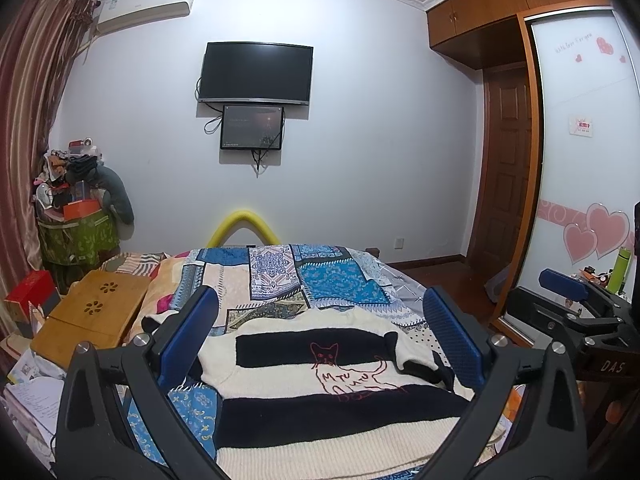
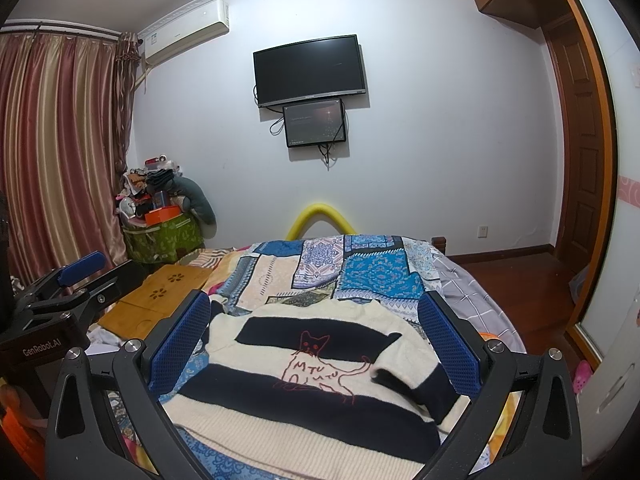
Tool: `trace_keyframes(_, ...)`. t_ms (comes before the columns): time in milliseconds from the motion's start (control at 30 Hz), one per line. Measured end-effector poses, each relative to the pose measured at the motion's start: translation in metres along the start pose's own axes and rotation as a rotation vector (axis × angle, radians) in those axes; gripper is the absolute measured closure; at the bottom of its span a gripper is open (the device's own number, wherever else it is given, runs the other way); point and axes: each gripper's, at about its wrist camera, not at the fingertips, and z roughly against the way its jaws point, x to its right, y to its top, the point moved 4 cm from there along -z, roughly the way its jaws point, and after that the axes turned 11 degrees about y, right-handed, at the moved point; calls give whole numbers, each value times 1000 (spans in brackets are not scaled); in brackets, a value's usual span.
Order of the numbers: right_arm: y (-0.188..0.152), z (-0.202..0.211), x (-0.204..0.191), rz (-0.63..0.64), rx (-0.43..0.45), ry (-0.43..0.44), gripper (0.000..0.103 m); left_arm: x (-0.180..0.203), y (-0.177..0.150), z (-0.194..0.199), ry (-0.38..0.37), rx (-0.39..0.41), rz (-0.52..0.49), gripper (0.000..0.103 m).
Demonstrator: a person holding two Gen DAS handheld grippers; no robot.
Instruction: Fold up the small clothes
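**Both grippers wide open over the striped sweater**

The left gripper (image 1: 320,324) and right gripper (image 2: 314,324) hang side by side, jaws spread wide, holding nothing. Beneath them the cream-and-navy cat sweater (image 1: 320,384) lies flat on the patchwork bedspread (image 1: 280,280). Beyond, a wall-mounted TV (image 1: 256,72).

Ribbed, seemingly woollen knit sweater (image 1: 320,384)

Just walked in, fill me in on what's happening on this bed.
A person holds a two-finger tool in each hand over a striped sweater with a red cat outline, spread on the patchwork quilt. The left tool and right tool are both open, gripping nothing. One sleeve lies across the front.
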Motion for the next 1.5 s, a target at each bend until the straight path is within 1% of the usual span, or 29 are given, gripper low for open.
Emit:
trace_keyframes(233, -1, -1, 0, -3, -5, 4, 0, 0, -1, -1, 1, -1, 3, 0)
trace_keyframes(433, -4, -7, 3, -3, -14, -7, 0, -2, -4, -11, 7, -19, 13, 0)
trace_keyframes(567, -11, -19, 11, -22, -41, -10, 0, -3, -9, -25, 17, -37, 14, 0)
trace_keyframes(667, -21, -35, 23, -51, -84, -17, 0, -6, -14, -42, 36, -68, 8, 0)
trace_keyframes(833, -40, -67, 49, -100, -155, -41, 0, -19, -25, -85, 51, -162, 15, 0)
trace_keyframes(1000, -51, -90, 79, -136, -206, -83, 0, -47, -48, -132, 50, -278, 81, 0)
trace_keyframes(1133, -62, -110, 104, -170, -265, -95, 0, -66, -70, -165, 87, -366, 65, 0)
trace_keyframes(1200, -72, -123, 118, -200, -317, -101, 0, -78, -83, -185, 101, -429, 54, 0)
trace_keyframes(1267, -82, -138, 131, -241, -365, -92, 0, -92, -95, -204, 119, -485, 61, 2)
trace_keyframes(1400, -104, -163, 149, -323, -458, -61, 0, -123, -115, -233, 163, -567, 115, 8)
trace_keyframes(1467, -112, -173, 152, -358, -490, -38, 0, -134, -124, -244, 186, -595, 121, 12)
trace_keyframes(1500, -115, -178, 155, -369, -501, -30, 2, -140, -129, -252, 189, -614, 120, 13)
